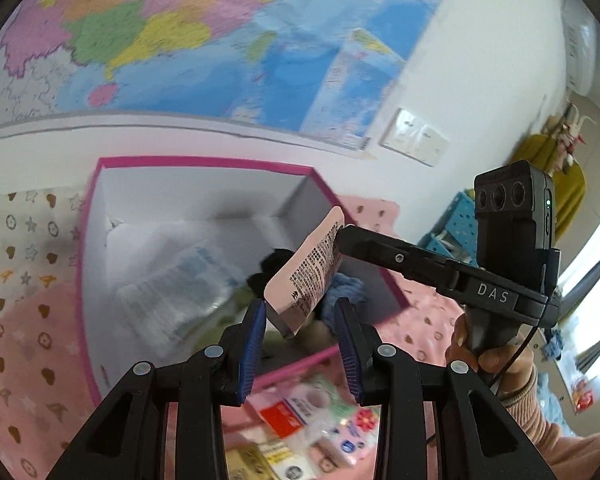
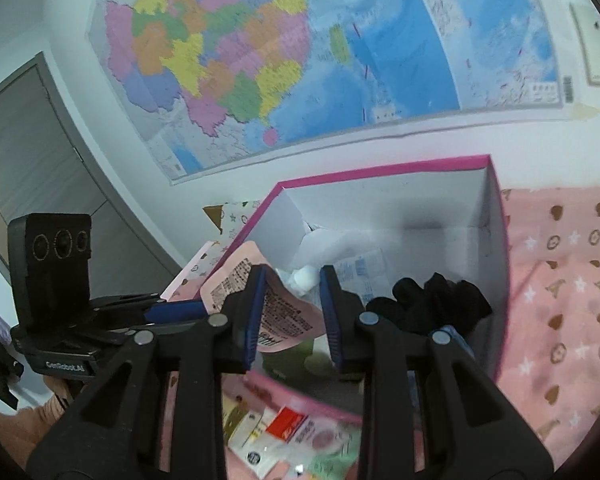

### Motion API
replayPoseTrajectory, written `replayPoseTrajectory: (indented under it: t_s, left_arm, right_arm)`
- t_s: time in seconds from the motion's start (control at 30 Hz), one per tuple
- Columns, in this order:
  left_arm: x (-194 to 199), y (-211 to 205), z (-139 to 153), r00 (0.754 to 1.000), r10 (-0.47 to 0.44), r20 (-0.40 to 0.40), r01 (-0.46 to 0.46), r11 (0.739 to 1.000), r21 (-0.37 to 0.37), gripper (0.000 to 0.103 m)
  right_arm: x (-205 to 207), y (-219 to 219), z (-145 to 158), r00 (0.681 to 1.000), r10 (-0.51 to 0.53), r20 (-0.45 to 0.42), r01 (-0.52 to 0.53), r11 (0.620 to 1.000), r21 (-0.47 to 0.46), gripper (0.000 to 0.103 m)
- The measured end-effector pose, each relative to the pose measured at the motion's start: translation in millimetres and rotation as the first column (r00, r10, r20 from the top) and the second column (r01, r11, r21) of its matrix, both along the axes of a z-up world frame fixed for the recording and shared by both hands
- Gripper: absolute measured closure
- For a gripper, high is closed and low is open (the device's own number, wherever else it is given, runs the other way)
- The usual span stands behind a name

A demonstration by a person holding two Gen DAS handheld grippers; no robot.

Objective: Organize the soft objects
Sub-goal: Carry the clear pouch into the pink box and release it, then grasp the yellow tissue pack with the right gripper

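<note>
A pink packet (image 1: 306,272) with black print hangs over the pink-rimmed white box (image 1: 204,162). In the left wrist view the right gripper's finger touches the packet's upper right edge, and my left gripper (image 1: 300,330) stands open just below the packet. In the right wrist view the packet (image 2: 256,300) lies against the left pad of my right gripper (image 2: 294,304), whose jaws are apart; the left gripper's blue fingers (image 2: 176,310) reach in at its left edge. Inside the box lie a clear plastic pack (image 1: 172,288), black socks (image 2: 428,304), a blue knit (image 1: 346,288) and something green (image 2: 288,356).
The box stands on a pink patterned bedspread (image 2: 560,300) against a white wall with a large map (image 2: 300,60). Several small packets (image 1: 316,432) lie on the bed in front of the box. A grey door (image 2: 28,152) is at the left.
</note>
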State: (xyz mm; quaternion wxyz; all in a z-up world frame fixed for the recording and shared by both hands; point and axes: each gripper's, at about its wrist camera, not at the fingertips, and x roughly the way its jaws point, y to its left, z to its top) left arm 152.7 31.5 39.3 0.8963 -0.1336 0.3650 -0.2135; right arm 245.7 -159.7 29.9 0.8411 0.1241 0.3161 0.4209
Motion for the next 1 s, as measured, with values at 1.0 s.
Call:
replayPoseTrajectory:
  t_s: [1.0]
  left_arm:
    - [7, 35, -18, 0.986, 0.163, 0.046, -0.166, 0.983, 0.074, 0.051]
  right_arm:
    - [-21, -12, -22, 0.999, -0.042, -0.004, 0.042, 0.997, -0.067, 0.059]
